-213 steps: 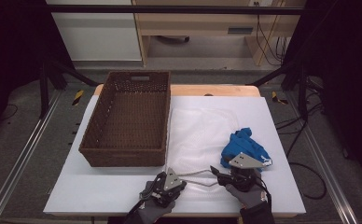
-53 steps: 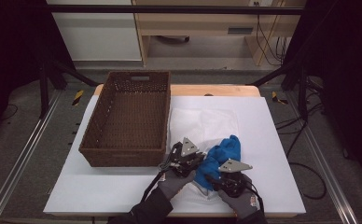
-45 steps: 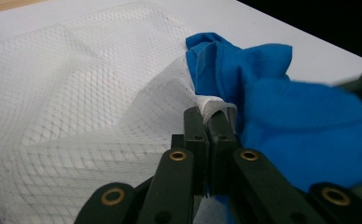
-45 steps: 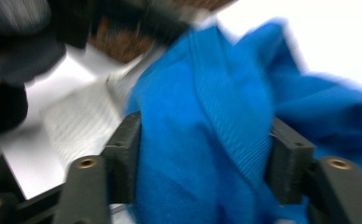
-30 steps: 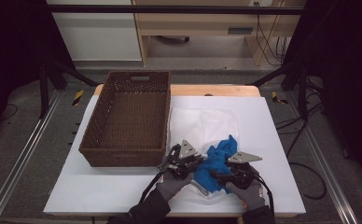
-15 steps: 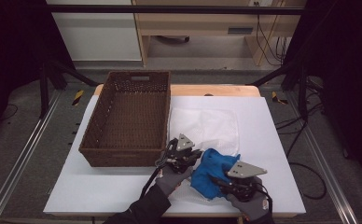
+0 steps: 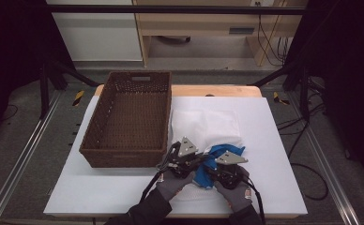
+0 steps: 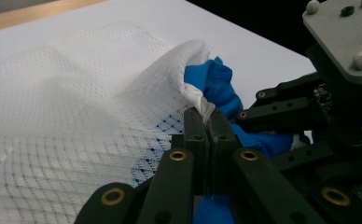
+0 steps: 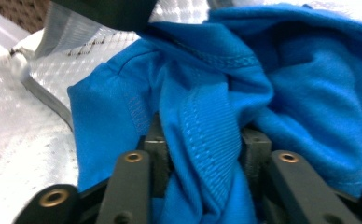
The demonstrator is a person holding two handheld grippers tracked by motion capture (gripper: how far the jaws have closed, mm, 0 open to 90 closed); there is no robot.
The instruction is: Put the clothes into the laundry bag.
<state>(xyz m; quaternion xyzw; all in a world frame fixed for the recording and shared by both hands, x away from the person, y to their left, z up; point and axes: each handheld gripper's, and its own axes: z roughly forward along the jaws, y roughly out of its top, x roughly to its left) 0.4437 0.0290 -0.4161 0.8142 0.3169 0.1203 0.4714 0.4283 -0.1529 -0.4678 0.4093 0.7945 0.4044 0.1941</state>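
A white mesh bag lies flat on the table, and a blue garment is bunched at its near edge. My left gripper is shut on the bag's zippered rim and lifts it, so the blue garment shows under the mesh. My right gripper sits just right of the left one. In the right gripper view, a thick fold of the blue garment fills the gap of my right gripper. Its jaws have just been opening a little, and the pads still touch the cloth.
A brown wicker basket stands to the left of the bag, close to my left gripper. The white table top has free room on the right and at the front left. Floor, cables and a frame lie beyond the table.
My right gripper has shifted left and slightly away from me with the blue garment, closer to the left gripper. The garment now lies more under the lifted bag edge. The left gripper has stayed put.
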